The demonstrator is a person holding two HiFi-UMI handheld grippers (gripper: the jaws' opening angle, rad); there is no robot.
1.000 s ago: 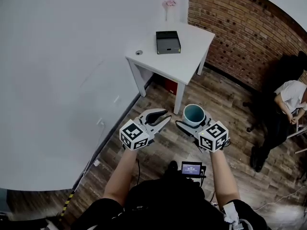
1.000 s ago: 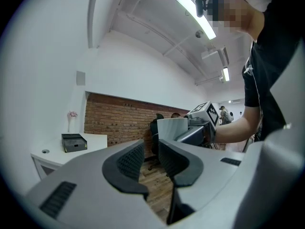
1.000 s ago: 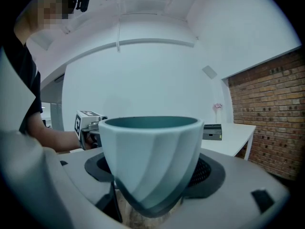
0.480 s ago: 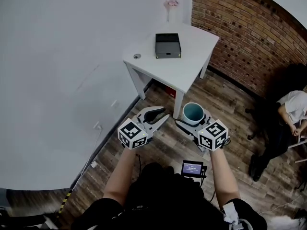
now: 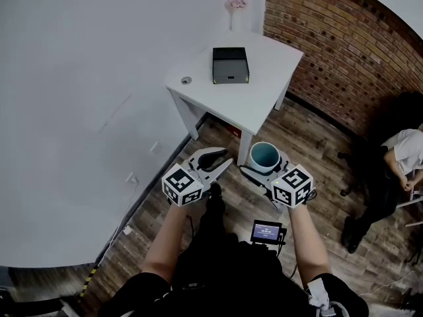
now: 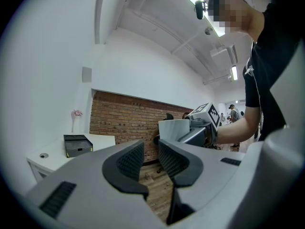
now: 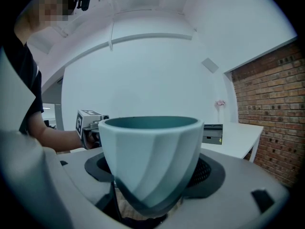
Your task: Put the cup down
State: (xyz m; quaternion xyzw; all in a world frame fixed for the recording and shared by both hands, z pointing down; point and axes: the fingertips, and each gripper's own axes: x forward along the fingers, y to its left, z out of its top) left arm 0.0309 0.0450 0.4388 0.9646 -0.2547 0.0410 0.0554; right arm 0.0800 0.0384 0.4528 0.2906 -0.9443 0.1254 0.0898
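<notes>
A pale blue-green cup [image 5: 265, 156] with a darker teal inside stands upright between the jaws of my right gripper [image 5: 263, 168], which is shut on it above the wooden floor. In the right gripper view the cup [image 7: 151, 156] fills the middle, with the pads pressed against both of its sides. My left gripper [image 5: 218, 160] is level beside it on the left, apart from the cup. Its jaws stand a narrow gap apart with nothing between them [image 6: 151, 151]. The cup [image 6: 172, 129] also shows from the left gripper view.
A white table [image 5: 254, 101] stands ahead in the corner between a white wall and a brick wall [image 5: 344, 38]. On it are a black box [image 5: 230, 65], a small round thing [image 5: 186, 80] and a vase with pink flowers [image 5: 235, 10]. A person [image 5: 403, 154] sits at the right.
Both grippers have moved forward together toward the white table, which now sits lower and nearer in the head view. The cup stays gripped and the jaws look unchanged.
</notes>
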